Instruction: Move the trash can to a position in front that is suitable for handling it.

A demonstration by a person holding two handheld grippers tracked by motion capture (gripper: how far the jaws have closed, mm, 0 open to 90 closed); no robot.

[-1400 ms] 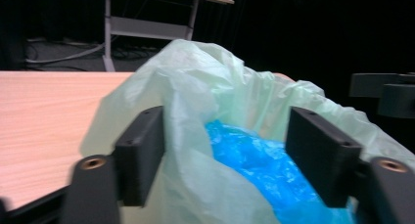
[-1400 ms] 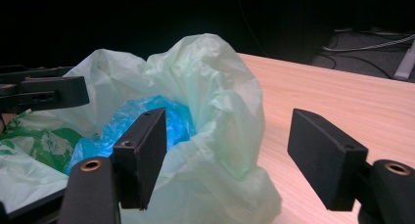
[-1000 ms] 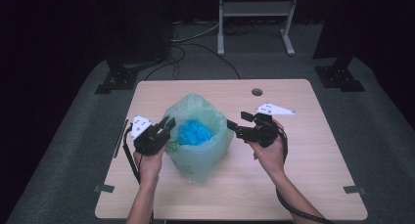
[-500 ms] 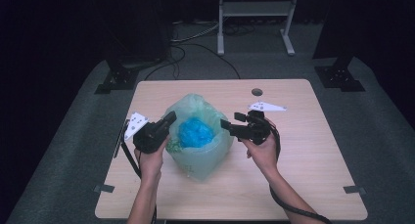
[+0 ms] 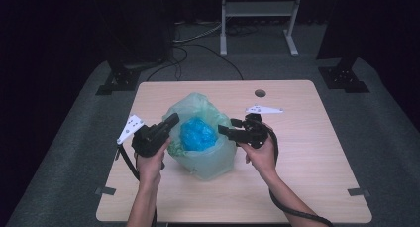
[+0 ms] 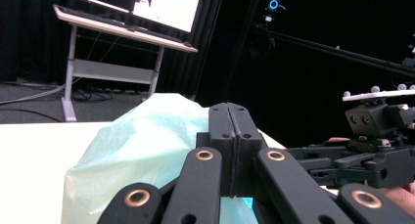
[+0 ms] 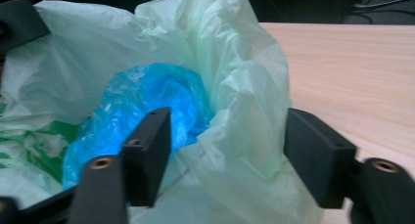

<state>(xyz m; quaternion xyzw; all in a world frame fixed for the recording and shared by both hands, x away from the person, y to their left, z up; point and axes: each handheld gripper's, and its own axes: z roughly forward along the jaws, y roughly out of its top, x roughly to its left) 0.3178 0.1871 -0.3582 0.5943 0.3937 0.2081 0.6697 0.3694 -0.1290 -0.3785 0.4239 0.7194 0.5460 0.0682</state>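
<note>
We kept left gripper (image 5: 171, 122) pinched on green bag (image 5: 208, 157) rim mid-table (image 5: 297, 187), steadying mouth around blue bundle (image 5: 197, 134); right gripper (image 7: 227, 158) jaws, just narrowing, straddled opposite rim unclamped

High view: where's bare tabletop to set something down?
Free: the right part of the table beyond the right tongs, and the near strip below the green bag. Crowded: the middle, where both tongs flank the bag.
</note>
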